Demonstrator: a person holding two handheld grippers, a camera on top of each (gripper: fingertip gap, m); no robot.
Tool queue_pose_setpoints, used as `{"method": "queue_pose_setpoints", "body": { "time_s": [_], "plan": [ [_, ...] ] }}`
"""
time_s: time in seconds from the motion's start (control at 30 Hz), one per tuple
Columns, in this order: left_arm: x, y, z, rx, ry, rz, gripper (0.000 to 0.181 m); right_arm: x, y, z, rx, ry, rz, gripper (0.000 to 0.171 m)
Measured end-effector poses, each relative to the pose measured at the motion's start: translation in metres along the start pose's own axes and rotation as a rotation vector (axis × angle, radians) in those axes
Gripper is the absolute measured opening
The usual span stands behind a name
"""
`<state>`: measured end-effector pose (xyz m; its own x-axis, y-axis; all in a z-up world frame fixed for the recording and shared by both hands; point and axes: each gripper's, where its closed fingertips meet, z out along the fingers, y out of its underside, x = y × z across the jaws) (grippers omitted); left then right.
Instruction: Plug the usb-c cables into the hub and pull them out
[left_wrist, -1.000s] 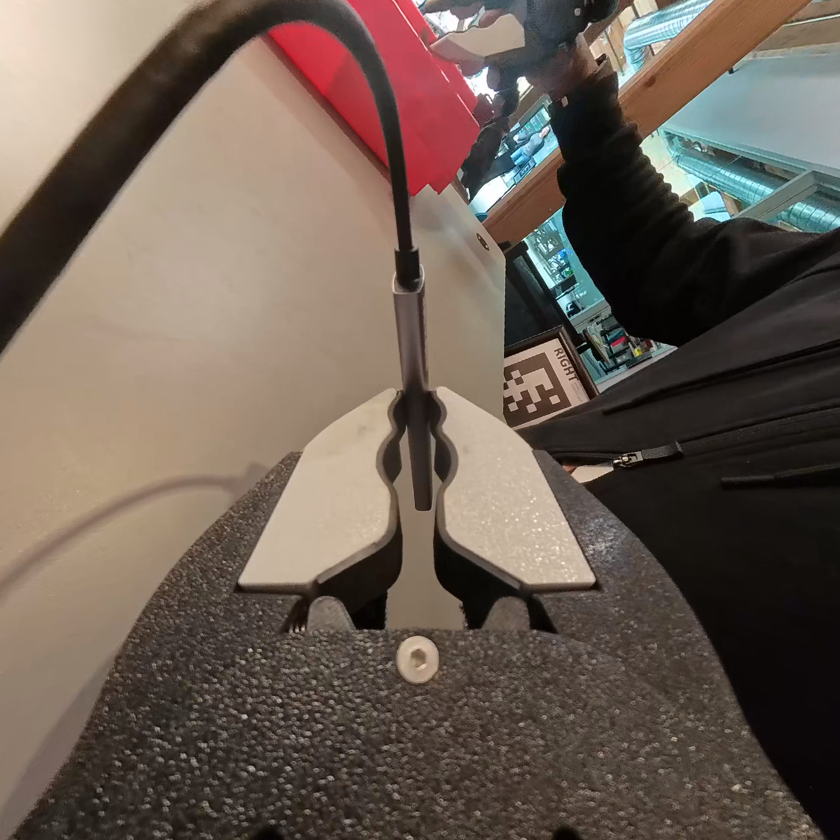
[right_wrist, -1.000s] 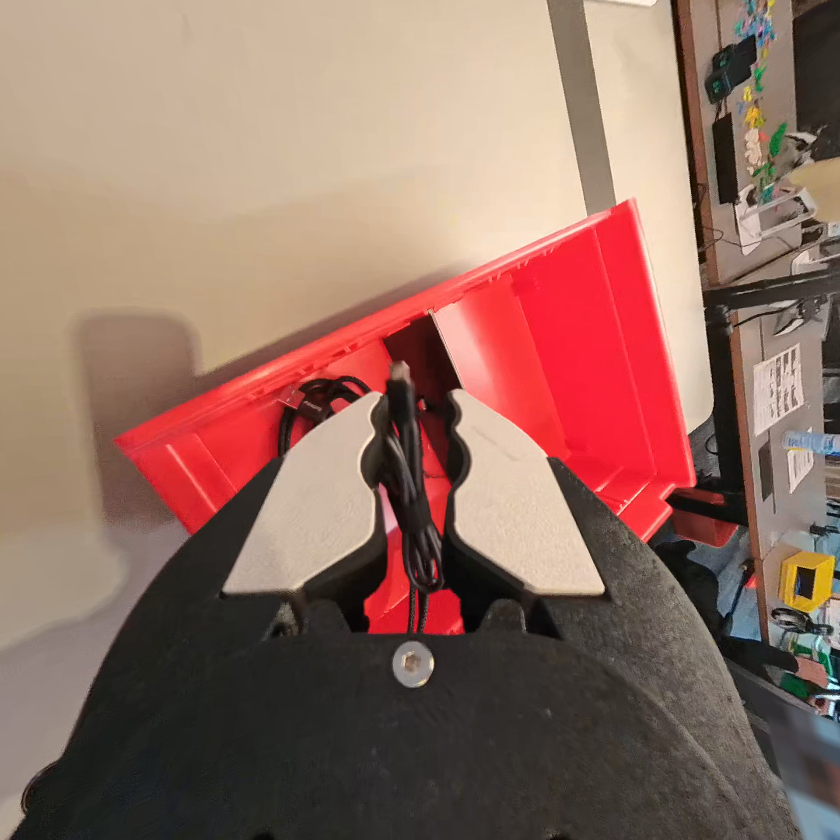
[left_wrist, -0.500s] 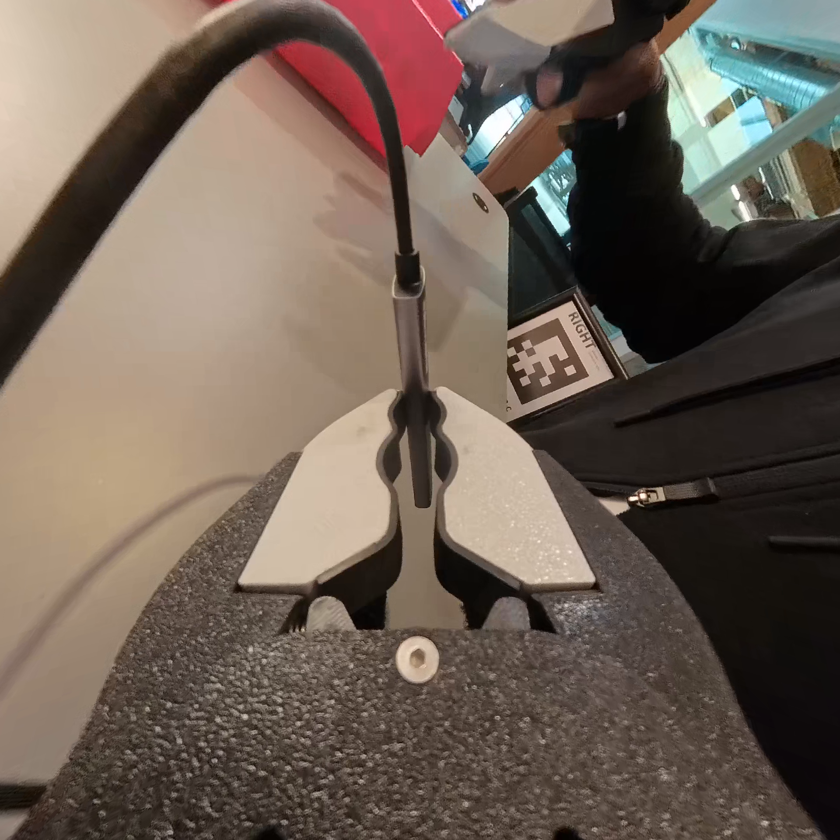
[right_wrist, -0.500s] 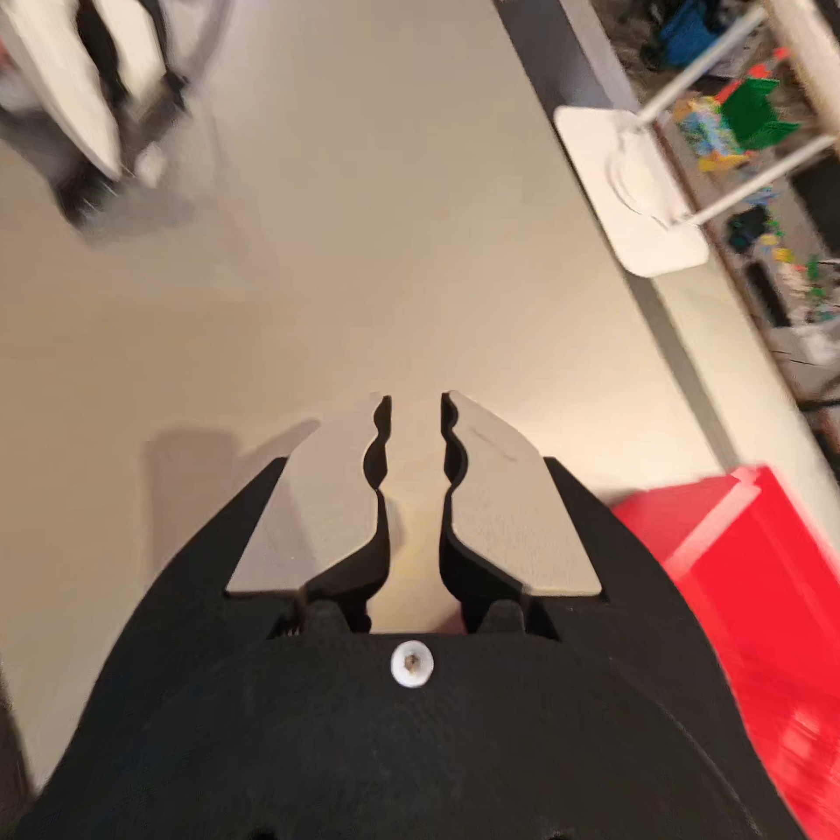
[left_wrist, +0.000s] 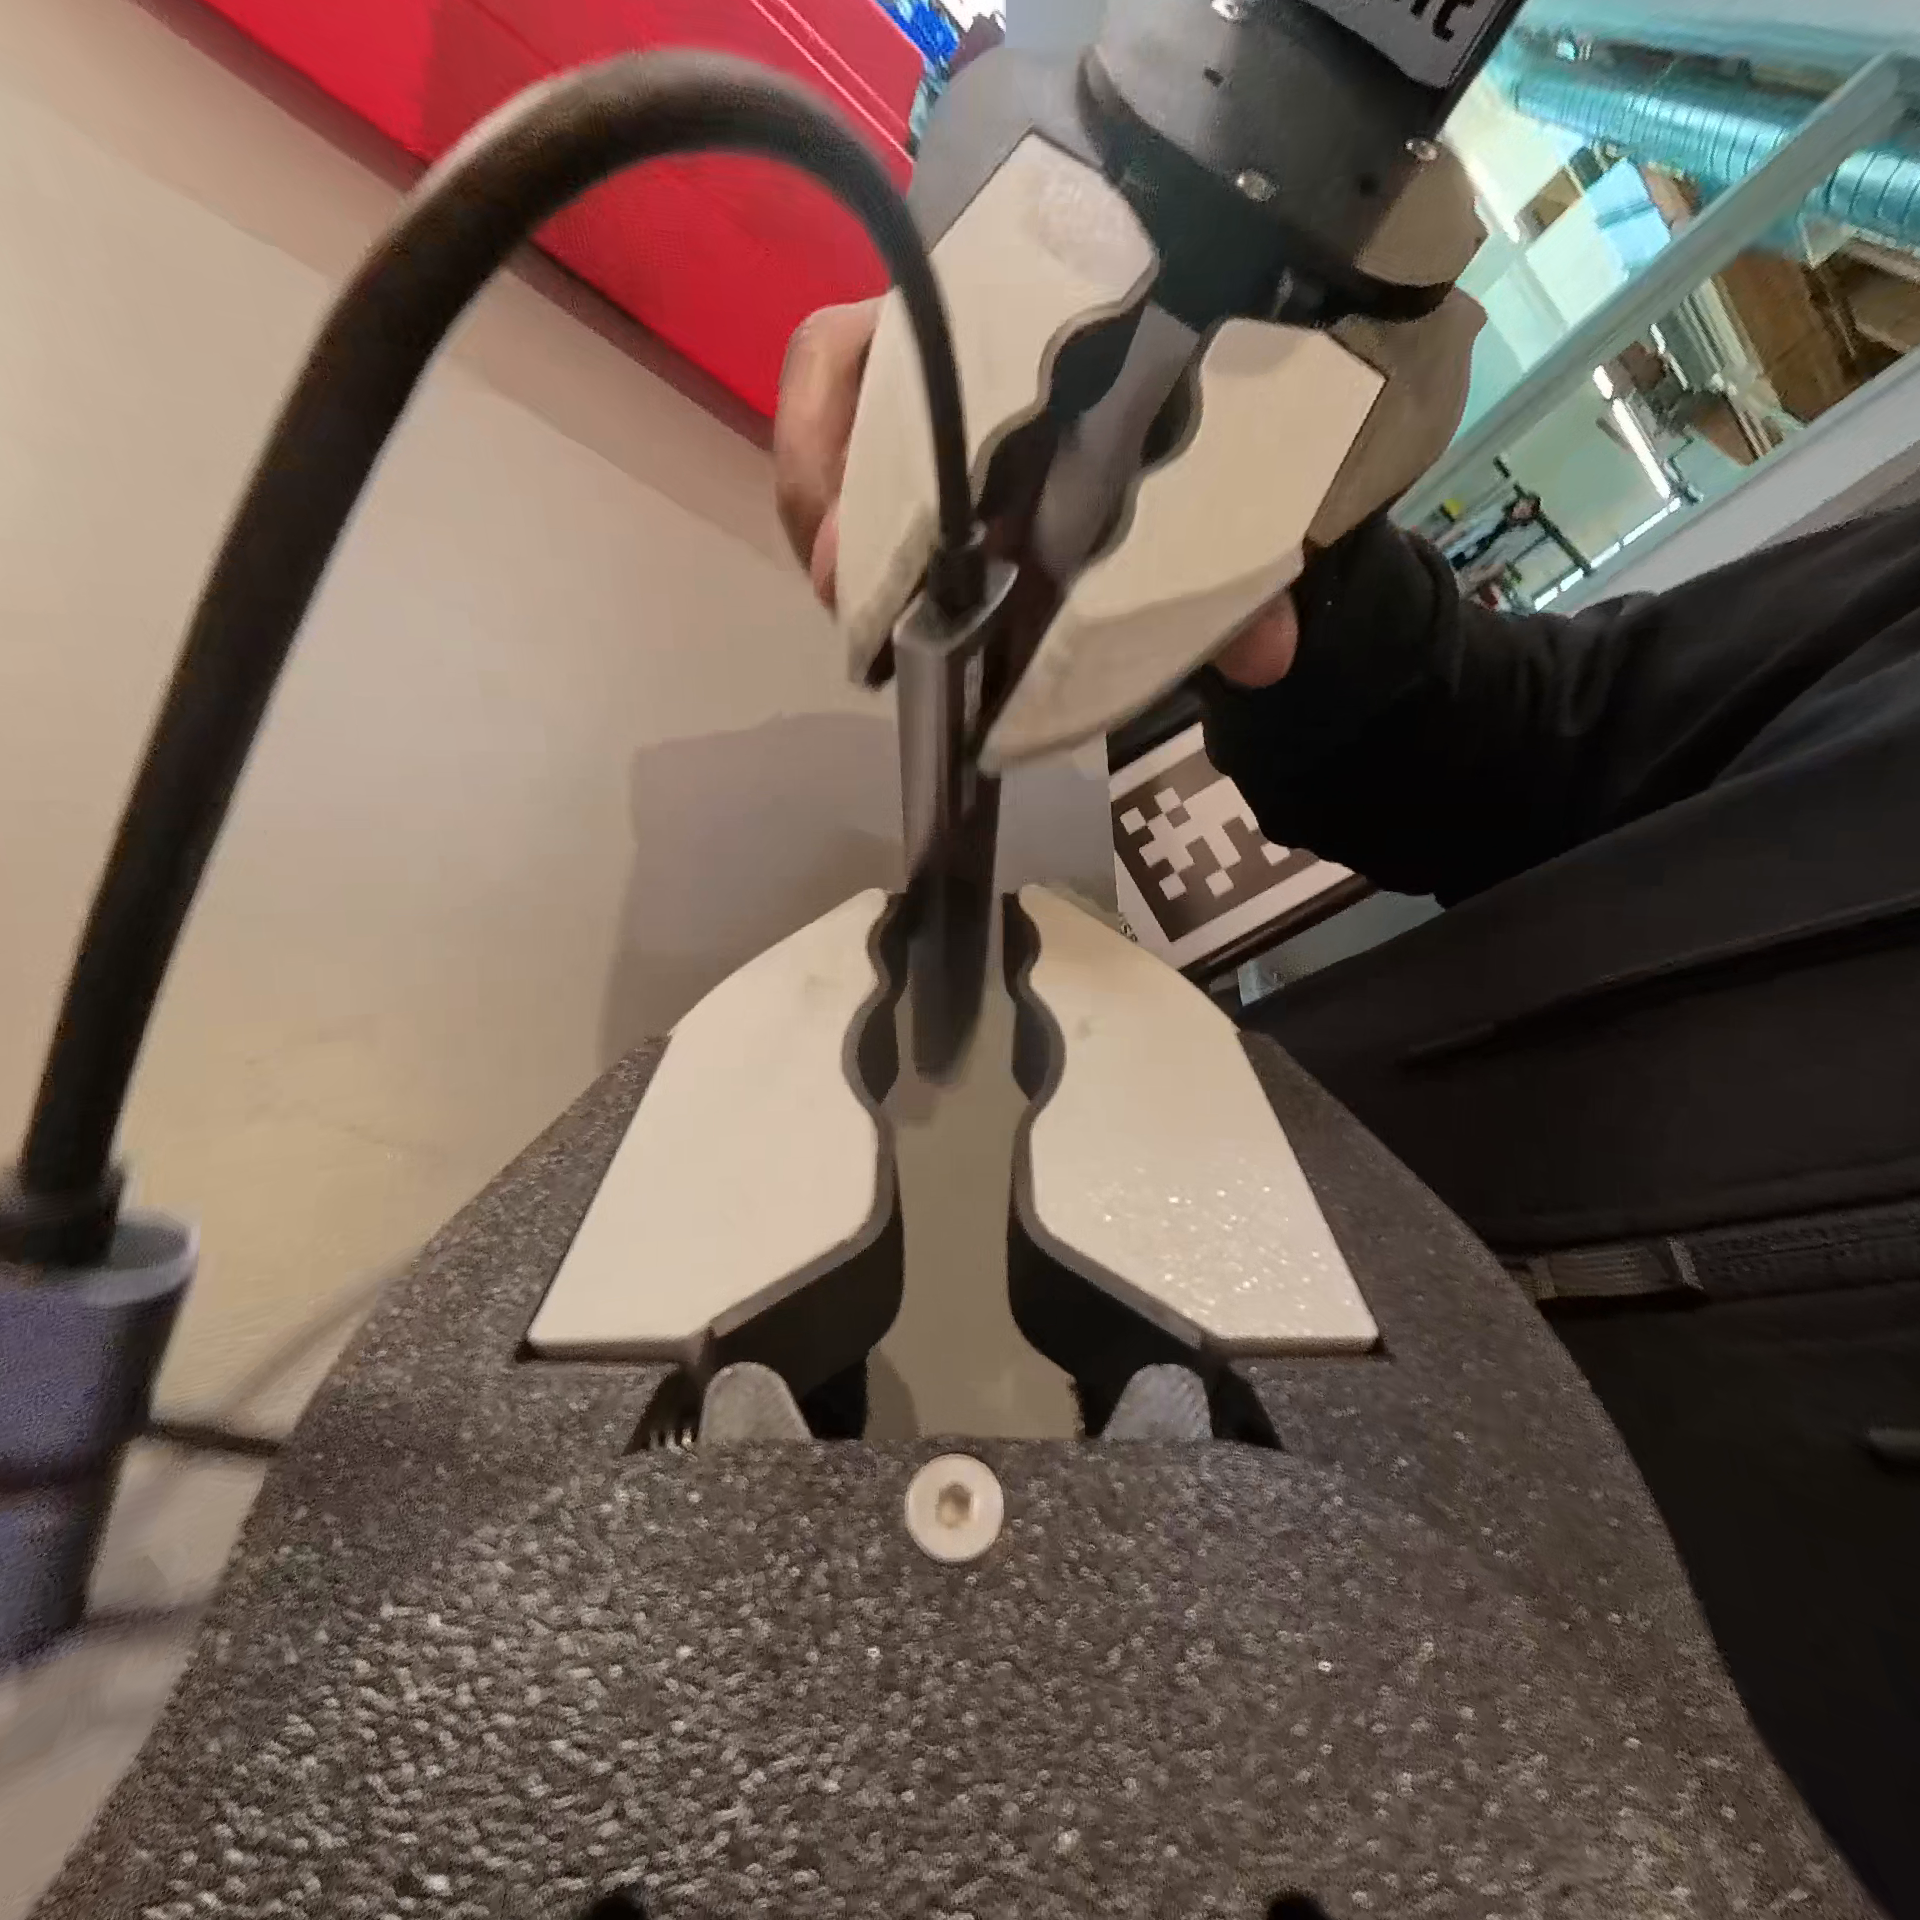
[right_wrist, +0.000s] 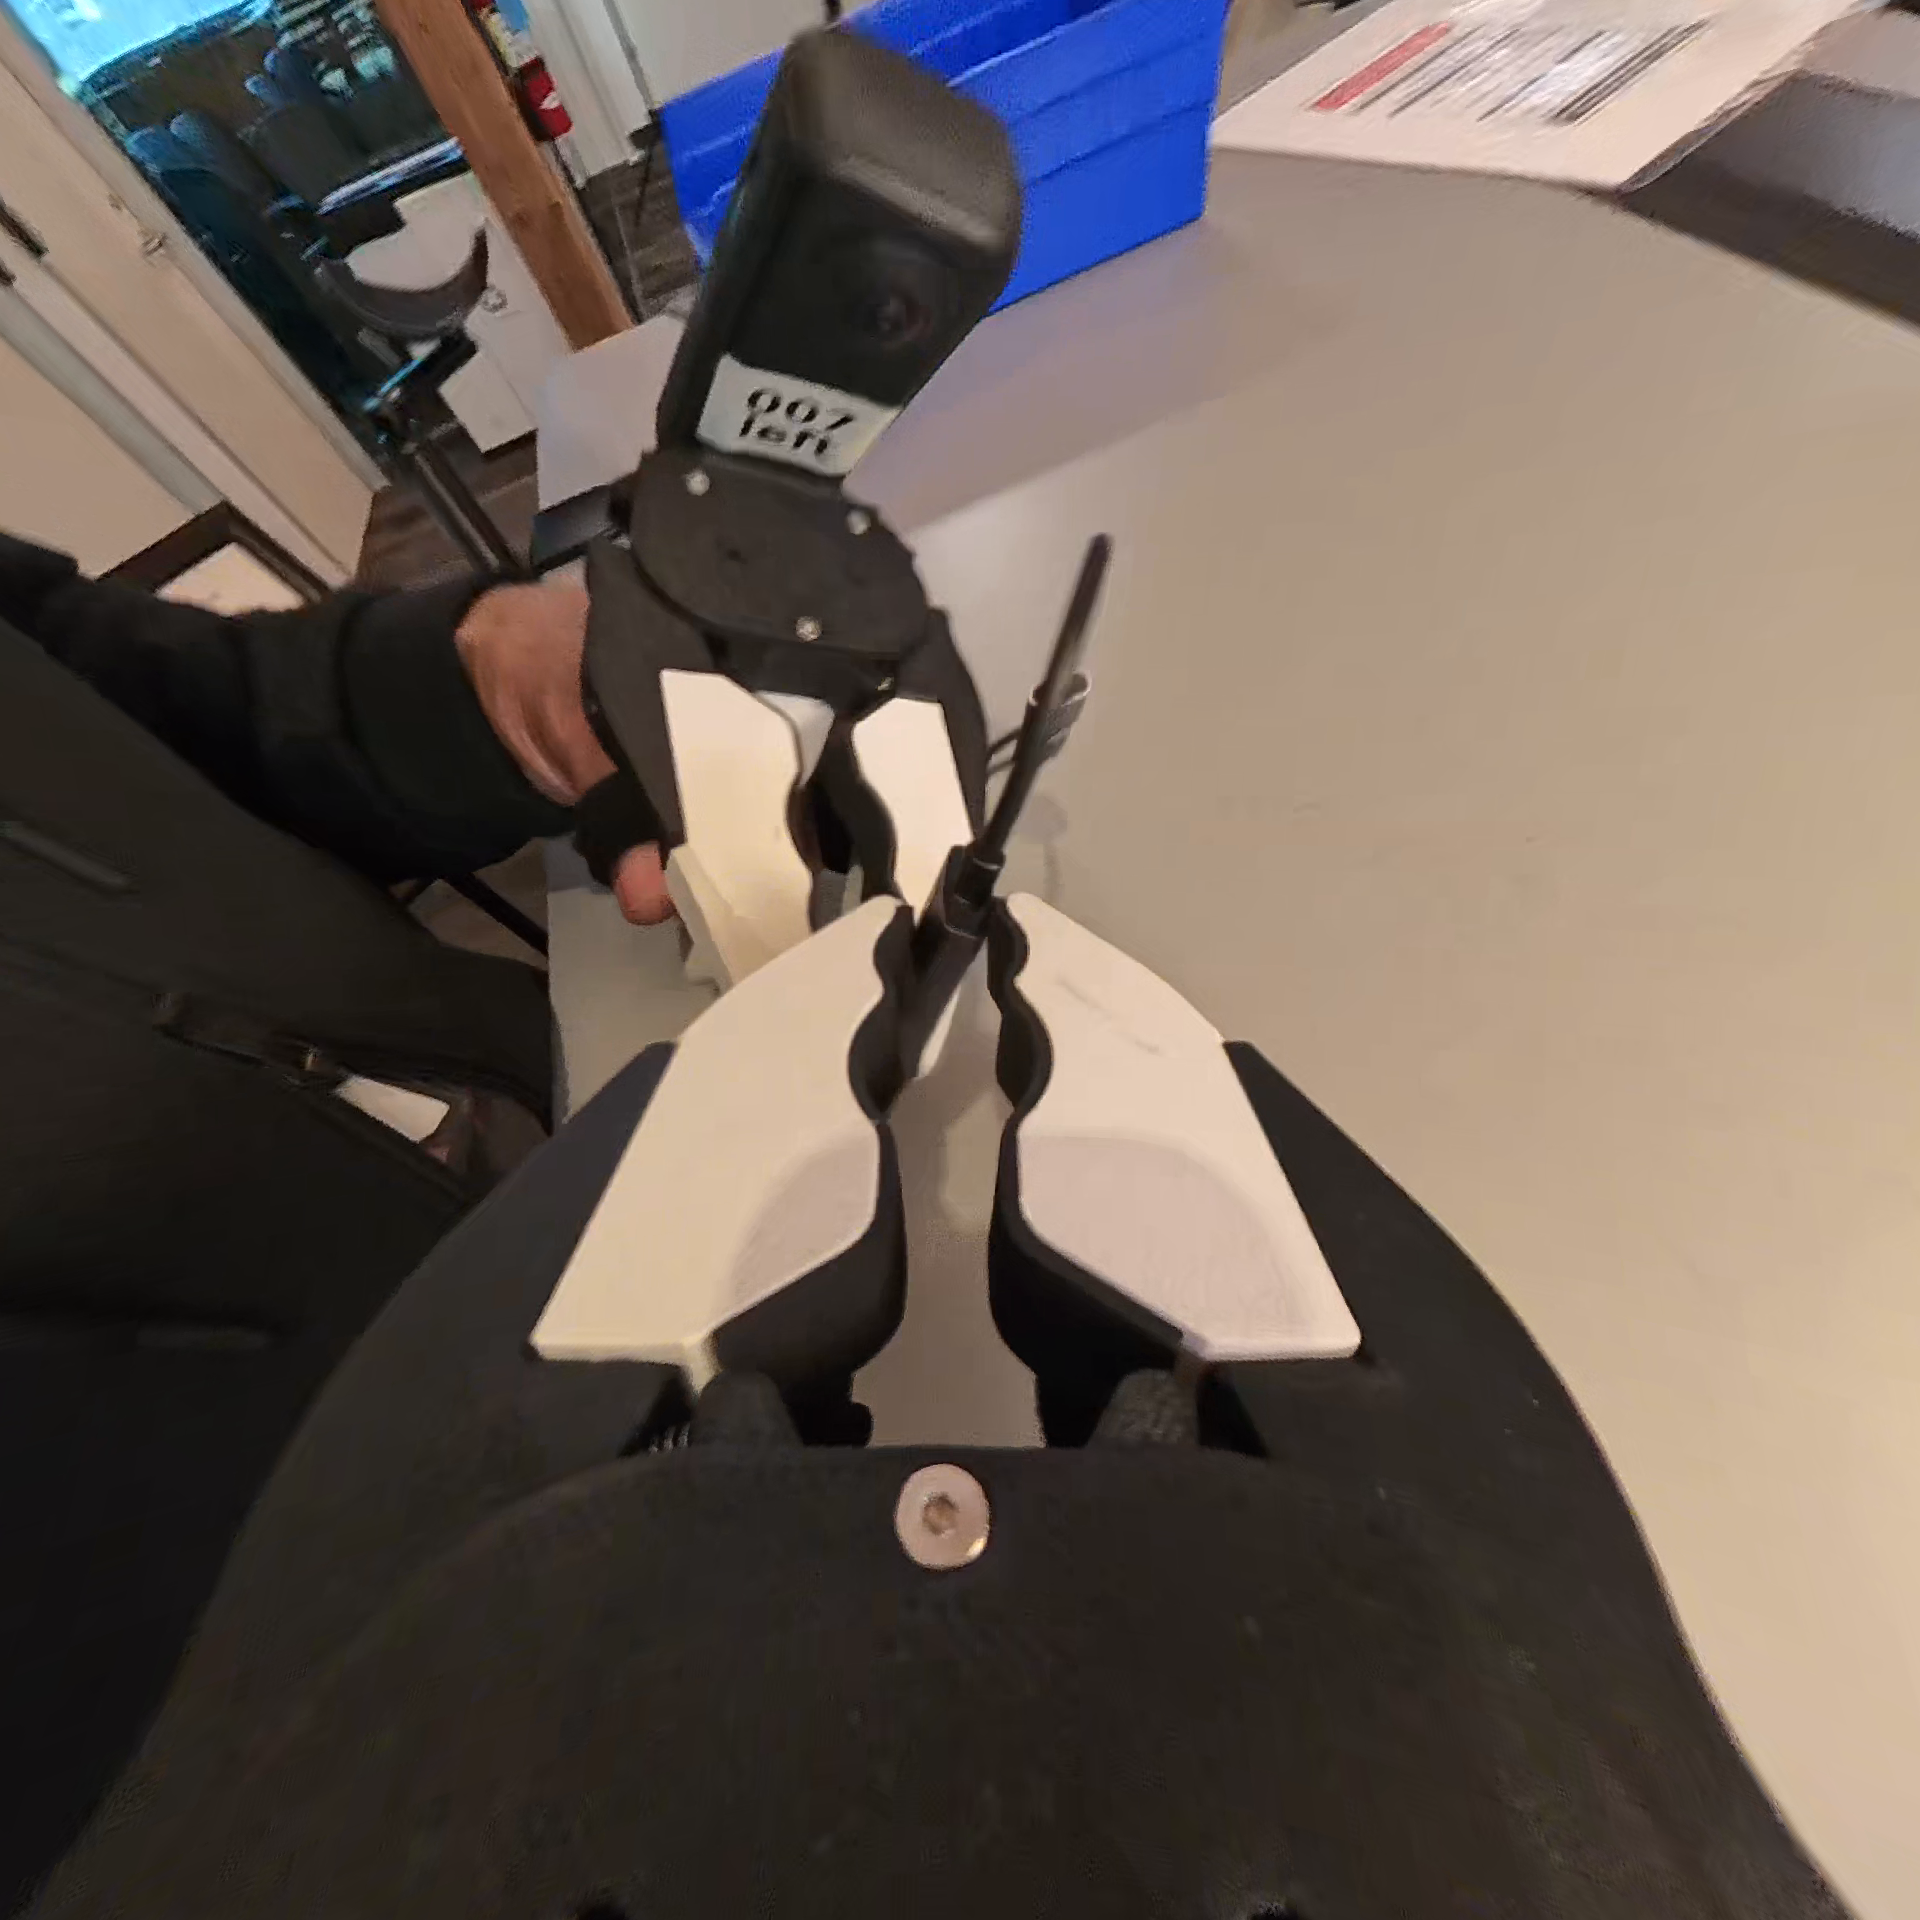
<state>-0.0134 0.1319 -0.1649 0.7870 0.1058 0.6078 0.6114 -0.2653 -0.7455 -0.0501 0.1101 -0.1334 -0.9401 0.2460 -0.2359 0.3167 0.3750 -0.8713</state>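
- Hub (left_wrist: 940, 790), a slim grey bar, stands tilted between the left gripper's (left_wrist: 951, 914) fingers, its lower end in their gap.
- Left fingers sit apart, with space showing to the right of the hub.
- Right gripper (right_wrist: 951, 920) meets it head-on from beyond the left fingertips; its fingers straddle the hub's far end.
- Right fingers are also parted, a sliver of gap beside the hub; no clamping shows.
- Black cable (left_wrist: 312, 416) leaves the hub's far end, arches up and left of the left fingers, and ends in a blurred grey plug (left_wrist: 73, 1351).
- Beige surface (left_wrist: 468, 727) lies beyond both fingers; a red bin (left_wrist: 644, 135) sits far ahead, left of the right gripper.
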Motion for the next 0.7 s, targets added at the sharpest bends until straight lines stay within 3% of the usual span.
{"method": "queue_pose_setpoints", "body": {
  "time_s": [0.13, 0.33, 0.5, 0.6, 0.7],
  "plan": [
    [-0.009, -0.003, -0.012, 0.067, -0.039, -0.018, 0.028, 0.04, -0.022, -0.047, 0.035, 0.155, 0.033, 0.009],
    [-0.015, 0.012, -0.017, 0.065, -0.013, -0.075, 0.027, 0.135, -0.046, -0.179, 0.071, 0.443, 0.219, 0.009],
    [-0.016, 0.012, -0.016, 0.057, -0.005, -0.084, 0.027, 0.206, -0.054, -0.27, 0.148, 0.545, 0.456, 0.009],
    [-0.016, 0.013, -0.015, 0.047, -0.005, -0.087, 0.027, 0.247, -0.048, -0.298, 0.218, 0.58, 0.606, 0.009],
    [-0.017, 0.012, -0.015, 0.051, -0.012, -0.091, 0.027, 0.286, -0.024, -0.303, 0.252, 0.613, 0.76, 0.01]
  ]
}}
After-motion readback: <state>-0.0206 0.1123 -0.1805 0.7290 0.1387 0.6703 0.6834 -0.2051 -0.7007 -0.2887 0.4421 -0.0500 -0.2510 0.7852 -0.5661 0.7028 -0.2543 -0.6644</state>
